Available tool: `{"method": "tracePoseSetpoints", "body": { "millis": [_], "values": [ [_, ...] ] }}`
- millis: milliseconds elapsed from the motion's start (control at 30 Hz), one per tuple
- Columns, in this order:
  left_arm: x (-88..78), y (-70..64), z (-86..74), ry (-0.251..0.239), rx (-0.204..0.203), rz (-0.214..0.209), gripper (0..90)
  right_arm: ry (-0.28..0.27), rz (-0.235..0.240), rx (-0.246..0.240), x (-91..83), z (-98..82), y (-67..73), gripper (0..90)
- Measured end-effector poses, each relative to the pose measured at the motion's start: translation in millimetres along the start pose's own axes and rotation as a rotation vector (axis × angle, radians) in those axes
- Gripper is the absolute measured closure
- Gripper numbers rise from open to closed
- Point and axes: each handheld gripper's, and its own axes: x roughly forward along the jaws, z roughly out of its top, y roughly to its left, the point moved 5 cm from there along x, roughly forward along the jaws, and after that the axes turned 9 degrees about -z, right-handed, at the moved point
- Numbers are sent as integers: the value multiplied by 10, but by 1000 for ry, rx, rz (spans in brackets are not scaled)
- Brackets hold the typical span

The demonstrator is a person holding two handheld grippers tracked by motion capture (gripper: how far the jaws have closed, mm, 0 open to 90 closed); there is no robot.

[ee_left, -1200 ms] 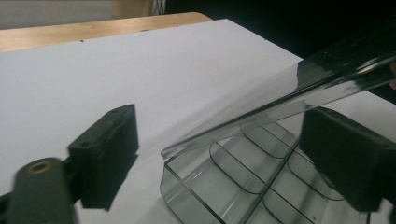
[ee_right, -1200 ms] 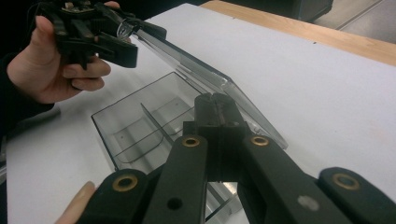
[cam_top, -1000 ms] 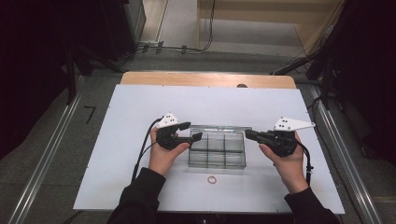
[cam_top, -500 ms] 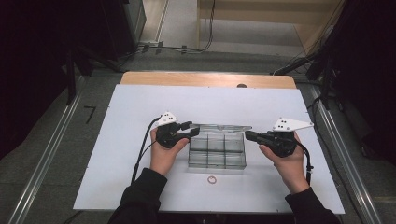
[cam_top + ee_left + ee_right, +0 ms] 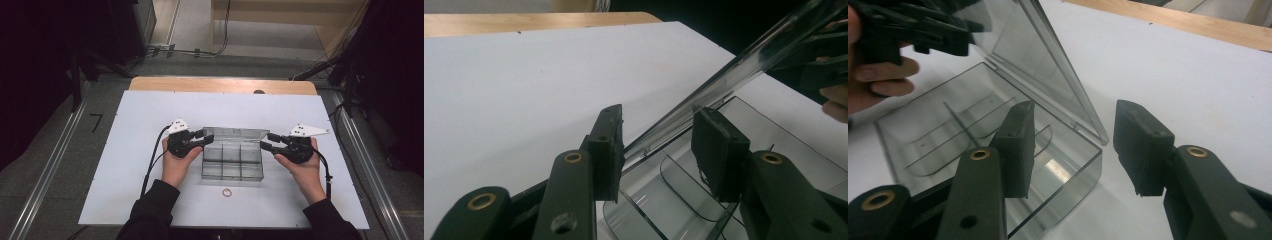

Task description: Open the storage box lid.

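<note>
Clear plastic box (image 5: 232, 159), lid (image 5: 235, 133) raised, grippers flanking

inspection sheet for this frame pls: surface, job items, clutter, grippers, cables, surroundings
Surface: white board on a wooden table.
Job's things: clear box with dividers, no contents seen; lid raised.
Clutter: small ring in front of the box.
Grippers: left gripper at the lid's left end, jaws just closing around the lid edge, contact not certain; right gripper at the right end, jaws just opened, clear of the lid.
Cables: one trailing from each gripper; more on the floor behind.
Surroundings: dark, rails along both sides.
</note>
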Motion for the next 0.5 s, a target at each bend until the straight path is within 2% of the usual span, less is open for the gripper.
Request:
{"method": "tracePoseSetpoints", "body": {
  "millis": [233, 367, 500],
  "values": [
    [35, 28, -14, -15, -17, 0, 575, -22, -16, 6, 217, -40, 2, 582],
    [49, 41, -26, -18, -24, -8, 573, -26, -46, 8, 283, -60, -15, 632],
    [56, 44, -32, -18, -23, -5, 576, -30, -52, 17, 308, -62, -6, 656]
  ]
}}
